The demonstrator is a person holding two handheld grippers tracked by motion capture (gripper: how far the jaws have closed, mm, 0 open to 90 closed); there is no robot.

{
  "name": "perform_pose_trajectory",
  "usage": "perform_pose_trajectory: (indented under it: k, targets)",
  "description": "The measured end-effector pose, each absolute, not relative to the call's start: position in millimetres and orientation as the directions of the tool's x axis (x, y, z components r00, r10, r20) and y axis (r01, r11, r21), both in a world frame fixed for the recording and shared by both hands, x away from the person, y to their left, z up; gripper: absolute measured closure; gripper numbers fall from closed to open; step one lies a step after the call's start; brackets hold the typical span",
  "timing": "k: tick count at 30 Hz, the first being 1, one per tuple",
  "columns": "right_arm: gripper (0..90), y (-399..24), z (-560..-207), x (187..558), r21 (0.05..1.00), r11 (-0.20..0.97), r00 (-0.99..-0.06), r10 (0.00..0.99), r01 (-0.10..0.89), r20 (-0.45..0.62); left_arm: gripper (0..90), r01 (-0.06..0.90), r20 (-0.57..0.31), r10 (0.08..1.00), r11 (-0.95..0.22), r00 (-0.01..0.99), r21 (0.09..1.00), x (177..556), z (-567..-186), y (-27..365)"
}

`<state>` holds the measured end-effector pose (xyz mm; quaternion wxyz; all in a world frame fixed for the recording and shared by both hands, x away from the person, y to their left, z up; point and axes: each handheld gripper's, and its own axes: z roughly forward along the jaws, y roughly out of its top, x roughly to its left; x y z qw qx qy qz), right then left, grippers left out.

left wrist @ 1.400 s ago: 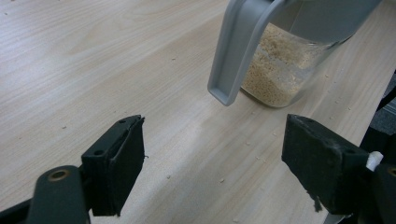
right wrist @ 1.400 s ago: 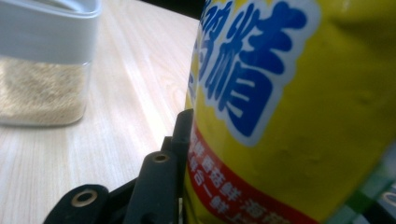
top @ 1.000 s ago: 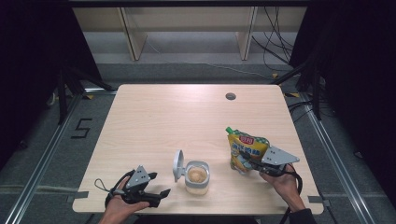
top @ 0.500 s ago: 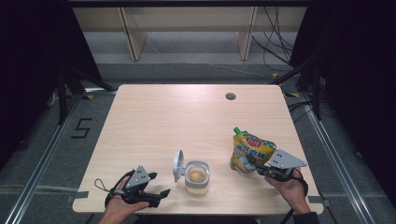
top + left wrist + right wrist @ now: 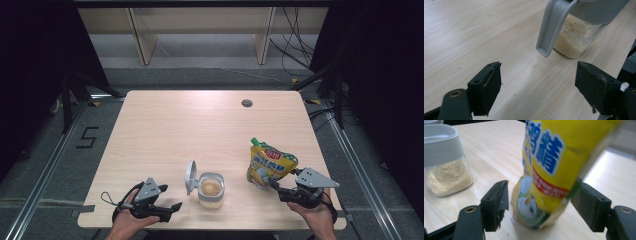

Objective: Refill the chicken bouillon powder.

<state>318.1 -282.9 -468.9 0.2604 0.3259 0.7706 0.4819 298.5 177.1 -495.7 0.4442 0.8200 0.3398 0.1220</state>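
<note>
The right gripper (image 5: 278, 186) is sitting near the right front edge of the table (image 5: 200, 125), and its jaws have just been opening. In the right gripper view the two black pads (image 5: 497, 202) are standing wide with a gap on either side of the one yellow pouch (image 5: 544, 170), which is standing between them without being pressed. In the high view that pouch (image 5: 270, 164) is standing upright just to the left of the gripper, its green cap at the top.

The left gripper (image 5: 170, 207) is resting at the near left edge, its two jaws spread wide and gripping nothing; bare wood is lying between them.

One clear jar (image 5: 211, 189) of pale granules is standing between the two grippers, its grey lid (image 5: 190, 176) flipped open on the left side.
</note>
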Motion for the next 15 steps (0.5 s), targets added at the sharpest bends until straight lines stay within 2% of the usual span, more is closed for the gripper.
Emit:
perform_pose_trajectory:
  k: [1,6,15]
  targets:
    - [29.2,-283,-469,312,0.905,0.287,-0.63,0.776,0.314,-0.028,20.5,0.449,-0.102,0.667,-0.373,0.738,0.812,298,-496,177]
    - [25.9,-283,-468,298,0.894,0.253,-0.601,0.799,0.371,0.023,20.5,0.448,-0.1,0.669,-0.37,0.736,0.814,298,-496,177]
    - [21.0,-278,-471,286,0.854,0.304,-0.584,0.812,0.422,0.0,20.5,0.439,-0.089,0.666,-0.38,0.741,0.814,299,-495,178]
